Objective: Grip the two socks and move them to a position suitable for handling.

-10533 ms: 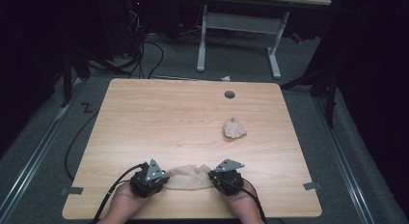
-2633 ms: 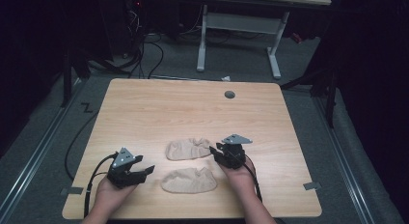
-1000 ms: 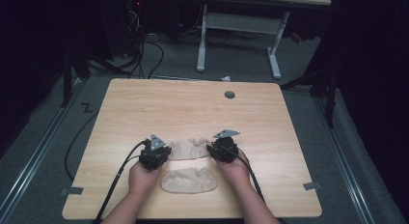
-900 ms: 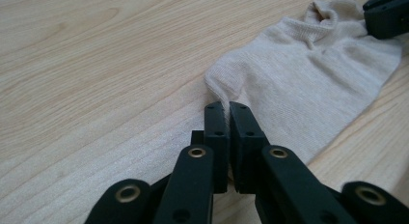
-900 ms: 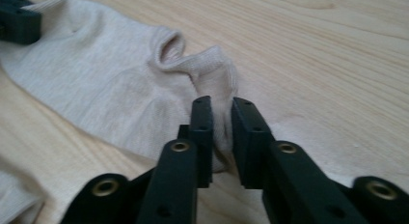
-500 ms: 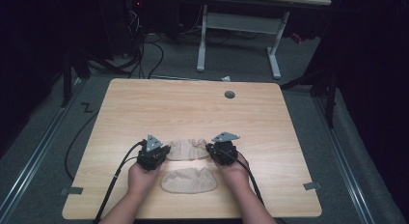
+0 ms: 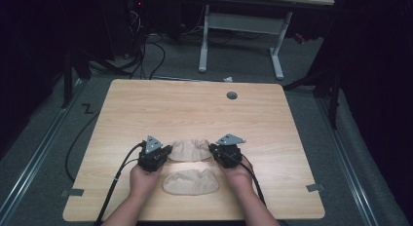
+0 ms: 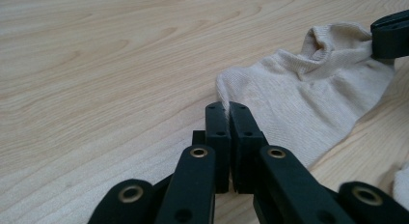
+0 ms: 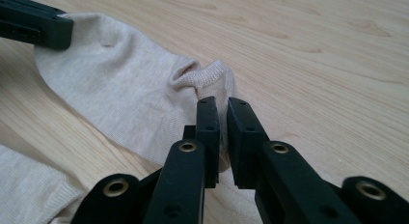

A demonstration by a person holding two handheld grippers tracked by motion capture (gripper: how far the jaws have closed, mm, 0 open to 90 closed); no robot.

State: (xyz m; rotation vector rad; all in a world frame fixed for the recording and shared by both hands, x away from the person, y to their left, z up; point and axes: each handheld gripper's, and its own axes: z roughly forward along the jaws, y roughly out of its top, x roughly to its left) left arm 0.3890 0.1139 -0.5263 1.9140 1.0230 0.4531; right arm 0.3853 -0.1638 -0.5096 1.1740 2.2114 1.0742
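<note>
Two beige socks lie flat on the wooden table (image 7: 146, 109). The farther sock (image 7: 191, 149) stretches between my grippers. My left gripper (image 7: 164, 153) is shut on its left end; in the left gripper view the jaws (image 8: 226, 108) pinch the edge of the sock (image 8: 308, 98). My right gripper (image 7: 214, 151) is shut on the right end; in the right gripper view the jaws (image 9: 222, 105) clamp the cuff of the sock (image 9: 120, 93). The nearer sock (image 7: 191, 182) lies free, just in front, between the person's hands.
A round cable hole (image 7: 232, 95) sits near the table's far edge. A white desk frame (image 7: 238, 26) and cables (image 7: 146, 46) stand on the floor behind. Each gripper's cable trails off the front edge. The nearer sock's edge shows low in both gripper views.
Earlier both grippers held one sock at the front while the other lay crumpled at the right. Now that other sock lies flat behind it. The left gripper came in and shut on its left end.
</note>
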